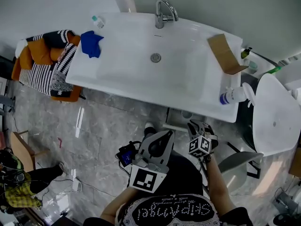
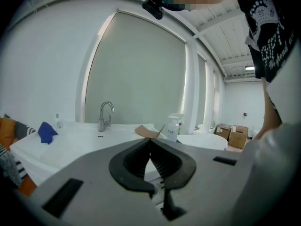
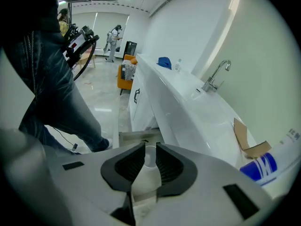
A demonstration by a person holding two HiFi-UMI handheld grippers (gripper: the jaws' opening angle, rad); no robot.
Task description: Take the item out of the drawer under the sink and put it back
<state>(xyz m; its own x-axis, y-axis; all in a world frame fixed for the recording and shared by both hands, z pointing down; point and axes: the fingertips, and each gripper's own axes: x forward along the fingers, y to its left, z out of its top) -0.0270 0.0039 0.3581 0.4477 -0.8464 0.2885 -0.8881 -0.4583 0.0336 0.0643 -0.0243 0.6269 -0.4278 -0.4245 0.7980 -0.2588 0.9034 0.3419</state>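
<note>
My right gripper [image 3: 149,148] is shut on a white bottle [image 3: 145,180], whose neck sits between the ribbed pads. It points down at the open drawer [image 3: 134,138] under the white sink counter [image 3: 188,112]. In the head view the right gripper [image 1: 194,126] hangs just in front of the open drawer [image 1: 175,122] below the sink [image 1: 141,65]. My left gripper [image 1: 164,136] is beside it to the left, over the floor. In its own view the left gripper [image 2: 150,141] is shut with nothing between the pads, aimed at the counter's front.
On the counter are a faucet [image 1: 163,13], a blue cloth [image 1: 91,43], a small bottle [image 1: 98,21], a folded cardboard piece [image 1: 226,53] and a spray bottle [image 1: 233,96]. An orange chair with striped cushions [image 1: 47,65] stands left. A white tub [image 1: 275,117] stands right.
</note>
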